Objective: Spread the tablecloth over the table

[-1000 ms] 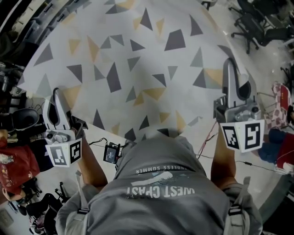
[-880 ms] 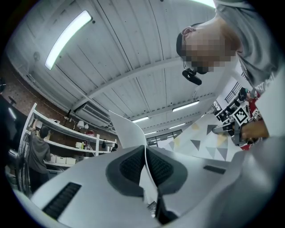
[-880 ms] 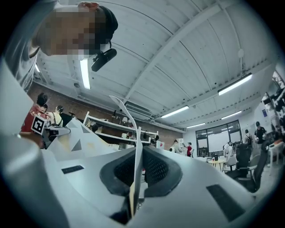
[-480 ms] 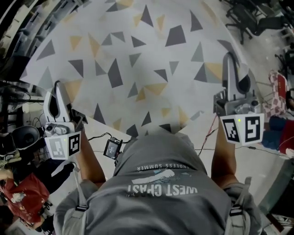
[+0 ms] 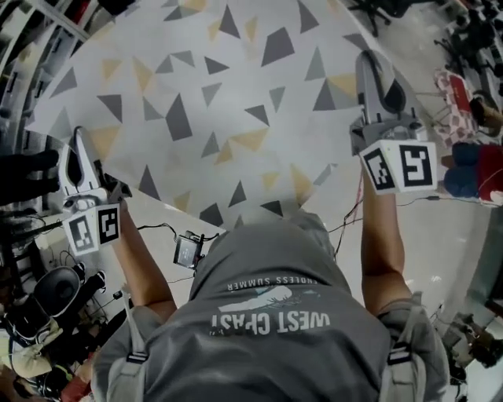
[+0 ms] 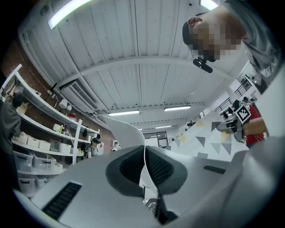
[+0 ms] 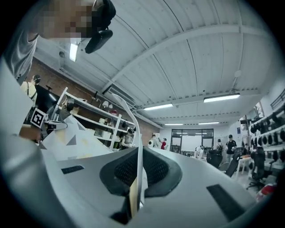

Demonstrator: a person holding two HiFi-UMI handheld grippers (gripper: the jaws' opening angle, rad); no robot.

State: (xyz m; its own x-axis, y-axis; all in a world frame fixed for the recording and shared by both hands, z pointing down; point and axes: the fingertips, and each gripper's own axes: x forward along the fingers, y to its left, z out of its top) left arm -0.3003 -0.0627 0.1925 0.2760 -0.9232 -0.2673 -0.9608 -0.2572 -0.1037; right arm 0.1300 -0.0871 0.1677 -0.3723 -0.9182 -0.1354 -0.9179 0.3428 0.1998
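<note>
The tablecloth [image 5: 228,102], pale with grey and yellow triangles, hangs spread out in front of the person in the head view. My left gripper [image 5: 78,145] is shut on its near left corner. My right gripper [image 5: 369,67] is shut on its near right corner. In the left gripper view a thin fold of cloth [image 6: 143,167] stands pinched between the dark pads, and the sheet [image 6: 209,138] stretches away to the right. The right gripper view shows the cloth's edge [image 7: 139,173] clamped the same way, and the sheet [image 7: 71,140] runs off to the left. The table under the cloth is hidden.
A small black device [image 5: 189,251] with cables hangs by the person's waist. Office chairs [image 5: 377,12] stand at the far right, red bags [image 5: 471,169] lie on the floor at the right, and dark clutter [image 5: 47,290] sits at the left. Shelves [image 6: 35,138] line a wall.
Both grippers sit higher in the head view than a second ago, the left one also further left. They stay shut on the corners, and the cloth has shifted with them.
</note>
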